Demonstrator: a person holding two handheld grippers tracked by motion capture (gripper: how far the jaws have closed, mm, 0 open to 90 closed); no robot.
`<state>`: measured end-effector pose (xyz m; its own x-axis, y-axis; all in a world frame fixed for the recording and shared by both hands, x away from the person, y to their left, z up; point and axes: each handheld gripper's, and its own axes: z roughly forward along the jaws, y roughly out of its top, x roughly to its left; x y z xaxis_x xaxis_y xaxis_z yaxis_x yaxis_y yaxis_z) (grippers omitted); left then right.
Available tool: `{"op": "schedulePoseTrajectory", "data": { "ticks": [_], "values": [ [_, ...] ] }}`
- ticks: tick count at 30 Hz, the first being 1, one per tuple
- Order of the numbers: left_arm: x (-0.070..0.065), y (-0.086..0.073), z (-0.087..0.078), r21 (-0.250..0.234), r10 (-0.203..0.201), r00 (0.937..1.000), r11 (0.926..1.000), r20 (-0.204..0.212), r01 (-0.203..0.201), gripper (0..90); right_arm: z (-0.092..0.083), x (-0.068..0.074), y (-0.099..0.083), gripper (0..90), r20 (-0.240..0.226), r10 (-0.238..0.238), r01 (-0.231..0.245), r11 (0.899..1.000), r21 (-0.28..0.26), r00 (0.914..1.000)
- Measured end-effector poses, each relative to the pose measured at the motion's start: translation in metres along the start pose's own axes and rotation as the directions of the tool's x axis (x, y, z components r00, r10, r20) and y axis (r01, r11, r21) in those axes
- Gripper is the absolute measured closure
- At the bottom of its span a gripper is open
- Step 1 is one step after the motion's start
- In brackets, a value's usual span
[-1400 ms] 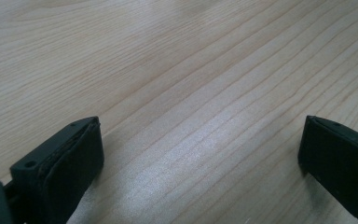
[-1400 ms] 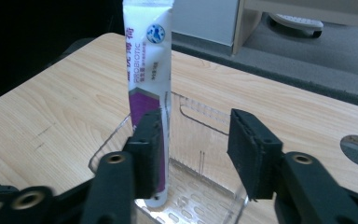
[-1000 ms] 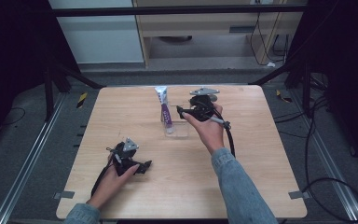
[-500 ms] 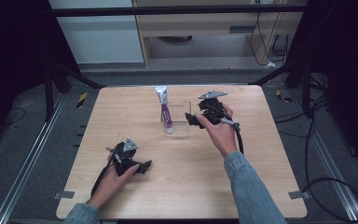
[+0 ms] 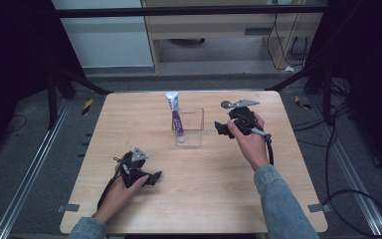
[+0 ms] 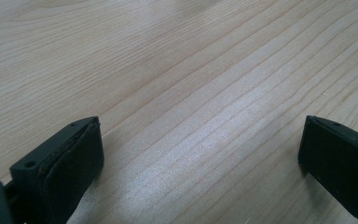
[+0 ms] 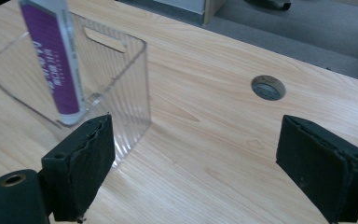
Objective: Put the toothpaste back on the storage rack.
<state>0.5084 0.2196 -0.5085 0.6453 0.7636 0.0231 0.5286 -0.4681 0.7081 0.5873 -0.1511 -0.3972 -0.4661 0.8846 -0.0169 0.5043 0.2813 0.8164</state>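
Observation:
A purple and white tube (image 5: 177, 119) leans upright inside a clear plastic box (image 5: 194, 130) at the middle of the wooden table (image 5: 209, 199). To the right of the box, my right gripper (image 5: 221, 129) stands open; its jaws have just been opening and nothing is between them. In the right gripper view the tube (image 7: 53, 65) and box (image 7: 126, 88) lie ahead and left of the right gripper (image 7: 196, 168). My left gripper (image 5: 153, 178) rests open at the table's front left. Bare wood lies between the jaws of the left gripper (image 6: 200, 163).
A round cable hole (image 7: 268, 87) sits in the tabletop beyond the right gripper's jaws. Dark floor, metal frame legs and a cabinet stand past the table's far edge. Cables trail from both grippers.
My right hand has drawn away from the tube to the right and slightly nearer the person. The tube stays leaning in the box. The left hand has not moved.

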Motion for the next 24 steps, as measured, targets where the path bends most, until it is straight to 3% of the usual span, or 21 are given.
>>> {"op": "schedulePoseTrajectory", "data": {
  "ticks": [9,24],
  "values": [
    [0.000,0.000,0.000,0.000,0.000,1.0000,1.0000,0.000,0.000,0.0,-0.004,-0.029,-0.015,11.8,0.058,0.044,-0.044,0.999,0.007,0.9974],
    [0.000,0.000,0.000,-0.001,0.000,1.0000,1.0000,0.000,0.000,0.0,-0.015,-0.050,-0.044,11.2,0.086,0.066,-0.068,0.997,0.030,0.9941]
  ]
}}
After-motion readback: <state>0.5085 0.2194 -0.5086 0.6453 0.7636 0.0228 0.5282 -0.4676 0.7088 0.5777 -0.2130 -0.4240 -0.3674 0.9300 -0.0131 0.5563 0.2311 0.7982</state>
